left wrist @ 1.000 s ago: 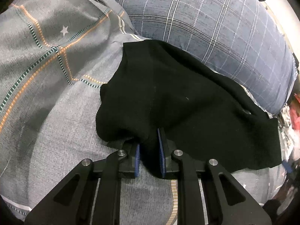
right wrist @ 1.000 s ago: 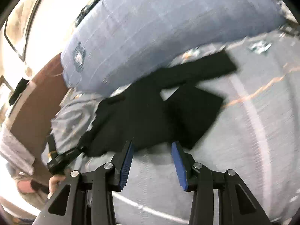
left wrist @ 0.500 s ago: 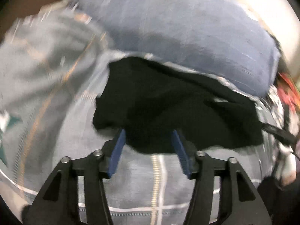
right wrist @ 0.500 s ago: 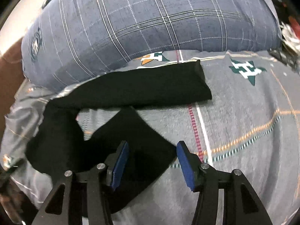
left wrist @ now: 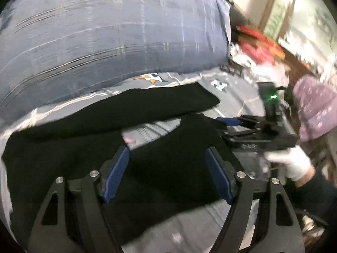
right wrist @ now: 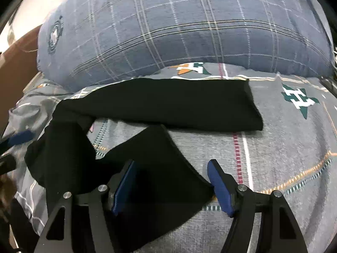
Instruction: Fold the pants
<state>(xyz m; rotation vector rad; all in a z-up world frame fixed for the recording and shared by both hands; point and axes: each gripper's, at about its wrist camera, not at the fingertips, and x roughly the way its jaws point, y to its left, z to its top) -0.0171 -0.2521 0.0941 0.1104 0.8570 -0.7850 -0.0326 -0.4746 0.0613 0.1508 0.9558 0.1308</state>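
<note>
Black pants (right wrist: 168,103) lie on a grey patterned bedsheet (right wrist: 284,147). One leg stretches flat toward the right below the pillow; the other leg (right wrist: 151,168) bends toward me. My right gripper (right wrist: 171,181) is open, its jaws straddling the hem of the near leg. My left gripper (left wrist: 167,168) is open over the waist end of the pants (left wrist: 168,168), holding nothing. The right gripper also shows in the left wrist view (left wrist: 229,124), held by a white-gloved hand at the near leg's end.
A large blue plaid pillow (right wrist: 179,25) lies just behind the pants. A brown headboard (right wrist: 14,63) stands at the left. Red and white clutter (left wrist: 259,44) lies beyond the bed's right edge in the left wrist view.
My left gripper has let go of the waist fabric, opened wide and swung to face along the pants. My right gripper has moved down over the near leg's hem.
</note>
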